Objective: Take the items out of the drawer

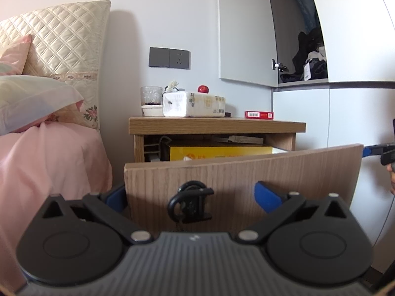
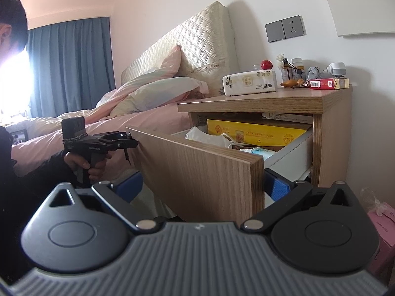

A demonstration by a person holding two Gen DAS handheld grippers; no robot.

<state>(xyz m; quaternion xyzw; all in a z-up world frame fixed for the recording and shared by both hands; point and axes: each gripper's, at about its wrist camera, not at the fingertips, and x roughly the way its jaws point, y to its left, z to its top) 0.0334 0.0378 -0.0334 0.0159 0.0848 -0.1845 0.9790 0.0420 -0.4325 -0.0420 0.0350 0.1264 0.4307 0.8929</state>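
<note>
A: How does the drawer (image 2: 197, 162) stand?

B: Pulled well out of the bedside cabinet (image 2: 330, 138), its wooden front facing both cameras. The items lie inside it: a yellow box (image 2: 256, 132) along the back, a white mask (image 2: 207, 135) toward the front left corner, and a small bottle (image 2: 256, 151) near the right wall.

A: And the hand-held grippers?

B: The left hand-held gripper (image 1: 190, 194) is spread wide, its blue fingertips either side of the drawer front, right up against the black handle (image 1: 190, 204). It grips nothing. The right hand-held gripper (image 2: 207, 185) is also spread wide and empty, low at the front's right corner.

A: So which step is this?

B: The drawer is open and still holds things, and neither hand-held gripper carries anything, so I judge it to be the reaching-in stage. Whether other items already left the drawer, I can't tell; the cabinet top carries a tissue pack (image 2: 249, 82) and a red packet (image 2: 323, 83), but nothing says where they came from.

A: What does the next move call for?

B: One hand-held gripper has to rise above the front's top edge and go down among the contents. The mask looks soft and nearest, probably the easiest pinch, though the drawer floor is hidden from here.
</note>
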